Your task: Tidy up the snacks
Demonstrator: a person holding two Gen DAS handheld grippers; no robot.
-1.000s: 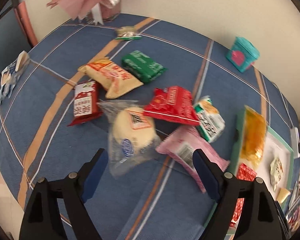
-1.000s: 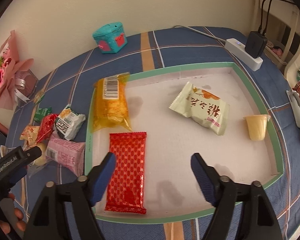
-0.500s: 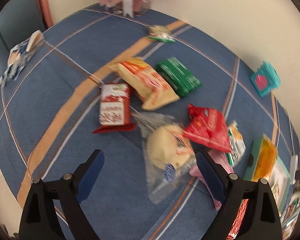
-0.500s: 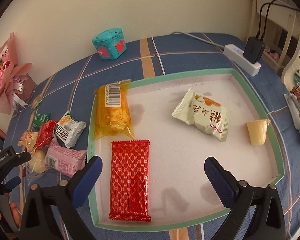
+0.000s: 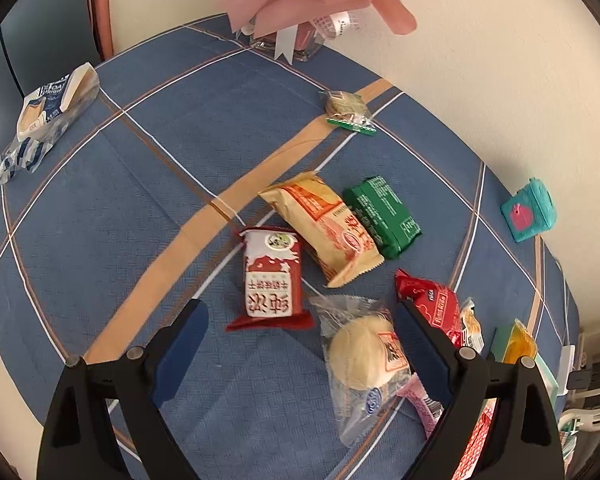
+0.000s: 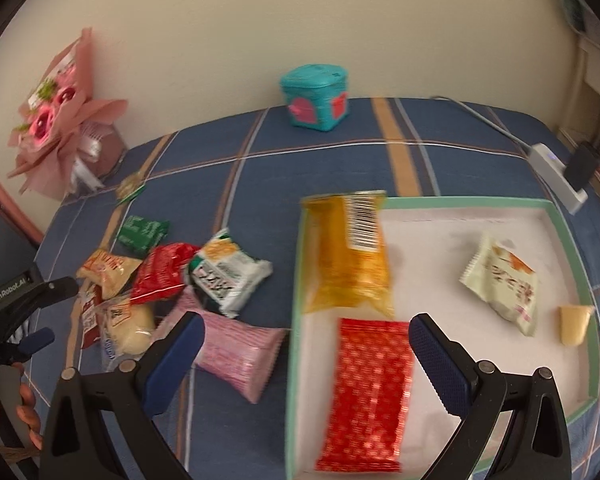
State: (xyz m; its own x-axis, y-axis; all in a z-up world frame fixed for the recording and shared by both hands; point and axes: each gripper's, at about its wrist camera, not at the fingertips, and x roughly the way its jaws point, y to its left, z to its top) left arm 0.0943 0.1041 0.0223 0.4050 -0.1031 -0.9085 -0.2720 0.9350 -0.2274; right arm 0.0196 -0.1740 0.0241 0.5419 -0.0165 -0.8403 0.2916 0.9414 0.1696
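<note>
My left gripper (image 5: 300,344) is open and empty, hovering over a pile of snacks on the blue cloth: a red-and-white packet (image 5: 270,280), a clear-wrapped bun (image 5: 362,354), an orange packet (image 5: 326,228), a green packet (image 5: 384,216) and a red packet (image 5: 436,304). My right gripper (image 6: 306,350) is open and empty above the left rim of the green-edged tray (image 6: 294,320). The tray holds an orange bag (image 6: 348,256), a red bar (image 6: 370,384), a pale packet (image 6: 502,284) and a jelly cup (image 6: 574,322). A pink packet (image 6: 240,356) lies left of the tray.
A pink bouquet (image 6: 60,120) stands at the back left by the wall. A teal box (image 6: 316,96) sits at the back. A power strip (image 6: 560,176) lies at the far right. A small green-edged snack (image 5: 350,112) and a blue-white carton (image 5: 44,112) lie apart.
My left gripper has swung left, so the red-and-white packet and the bun now lie between its fingers. My right gripper has swung left from over the tray's middle to its left rim.
</note>
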